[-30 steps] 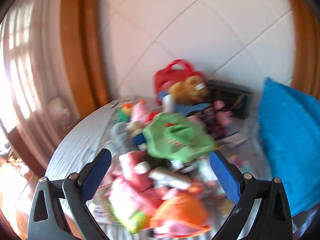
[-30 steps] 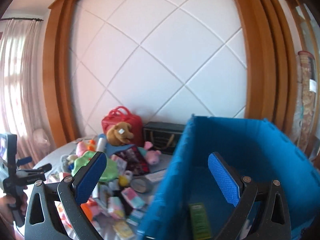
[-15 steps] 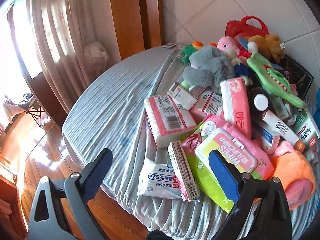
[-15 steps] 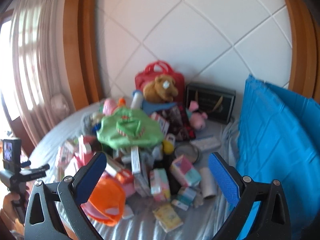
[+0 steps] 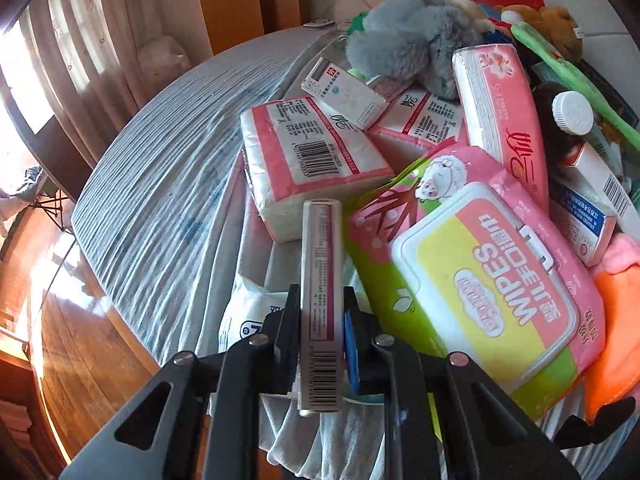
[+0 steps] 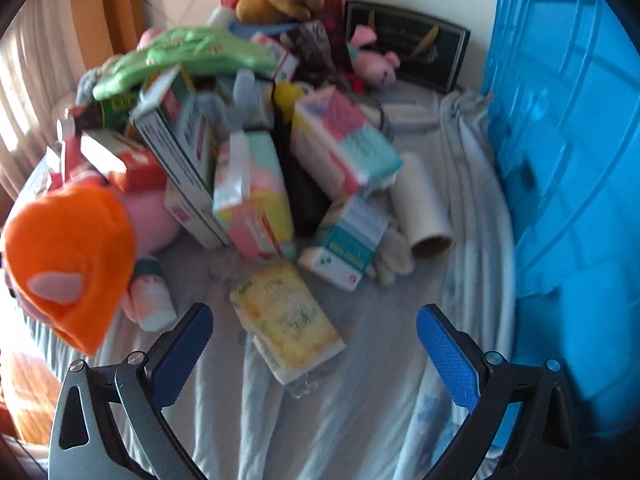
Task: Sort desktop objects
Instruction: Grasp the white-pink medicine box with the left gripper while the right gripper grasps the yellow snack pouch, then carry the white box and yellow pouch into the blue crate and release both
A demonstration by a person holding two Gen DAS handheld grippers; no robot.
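Pink-striped slim box (image 5: 321,300) sits clamped in the left claw (image 5: 321,330); right claw (image 6: 314,332) gapes over a yellow packet (image 6: 286,316).

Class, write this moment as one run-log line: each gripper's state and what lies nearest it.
left gripper: shut on slim box | right gripper: open, over yellow pack | blue bin: right of pile

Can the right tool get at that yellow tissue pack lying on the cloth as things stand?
Probably yes. The right tool is open, and the yellow tissue pack lies flat on the cloth just ahead between its fingers, with nothing stacked on it. The nearest boxes sit behind it.
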